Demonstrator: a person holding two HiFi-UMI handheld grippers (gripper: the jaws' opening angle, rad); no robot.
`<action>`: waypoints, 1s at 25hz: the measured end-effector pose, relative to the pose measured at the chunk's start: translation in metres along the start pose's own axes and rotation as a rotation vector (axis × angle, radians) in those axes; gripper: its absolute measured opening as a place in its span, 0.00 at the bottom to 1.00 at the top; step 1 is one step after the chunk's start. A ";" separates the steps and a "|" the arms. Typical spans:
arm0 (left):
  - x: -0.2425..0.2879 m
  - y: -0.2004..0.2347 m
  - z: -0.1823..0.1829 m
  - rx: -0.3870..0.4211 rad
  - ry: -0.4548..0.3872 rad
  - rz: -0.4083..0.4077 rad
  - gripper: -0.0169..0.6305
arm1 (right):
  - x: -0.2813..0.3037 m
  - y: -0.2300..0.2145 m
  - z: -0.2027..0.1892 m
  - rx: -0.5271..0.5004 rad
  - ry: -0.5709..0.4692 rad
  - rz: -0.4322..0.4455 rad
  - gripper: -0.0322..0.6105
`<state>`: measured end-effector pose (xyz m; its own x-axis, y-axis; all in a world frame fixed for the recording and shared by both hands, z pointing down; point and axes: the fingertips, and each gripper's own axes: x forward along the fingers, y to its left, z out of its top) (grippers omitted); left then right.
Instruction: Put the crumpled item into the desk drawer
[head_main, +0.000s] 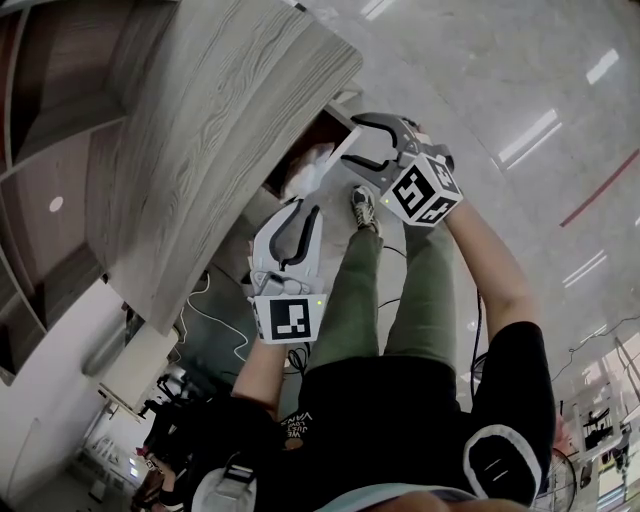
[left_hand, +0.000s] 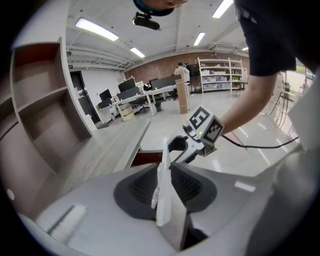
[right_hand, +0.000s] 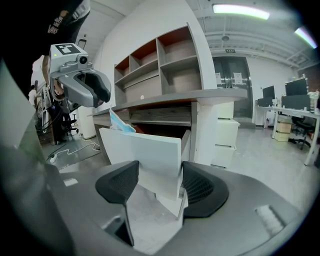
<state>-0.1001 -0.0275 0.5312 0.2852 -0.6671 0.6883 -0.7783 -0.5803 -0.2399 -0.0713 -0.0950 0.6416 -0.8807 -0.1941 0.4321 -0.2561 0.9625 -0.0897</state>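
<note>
The desk drawer stands pulled out under the grey wood desk top (head_main: 220, 120). Its white drawer front (head_main: 335, 165) (right_hand: 145, 155) lies between the pads of my right gripper (head_main: 355, 145) (right_hand: 160, 187), which is shut on its end. Inside the drawer rests the crumpled item (head_main: 308, 160), pale blue and white, peeking over the front (right_hand: 121, 123). My left gripper (head_main: 305, 212) (left_hand: 167, 187) hangs just in front of the drawer, open and holding nothing. In its own view the drawer front (left_hand: 164, 195) shows edge-on, with the right gripper (left_hand: 180, 145) at its far end.
Open shelves (right_hand: 160, 60) rise above the desk. A white pedestal cabinet (right_hand: 222, 135) stands right of the drawer. White cables (head_main: 215, 320) trail on the floor under the desk. The person's legs and a shoe (head_main: 365, 205) are below the drawer.
</note>
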 end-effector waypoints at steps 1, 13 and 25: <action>0.000 -0.001 -0.002 -0.023 0.001 -0.011 0.24 | 0.000 0.000 0.000 0.000 0.000 -0.002 0.45; 0.019 -0.007 -0.011 0.009 0.067 -0.061 0.19 | -0.003 0.000 0.003 0.006 -0.001 -0.024 0.45; 0.029 -0.002 -0.006 0.056 0.071 -0.075 0.24 | -0.005 -0.001 0.004 0.016 0.000 -0.035 0.45</action>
<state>-0.0939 -0.0428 0.5558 0.3001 -0.5870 0.7519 -0.7229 -0.6542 -0.2223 -0.0686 -0.0960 0.6360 -0.8713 -0.2272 0.4350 -0.2927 0.9520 -0.0891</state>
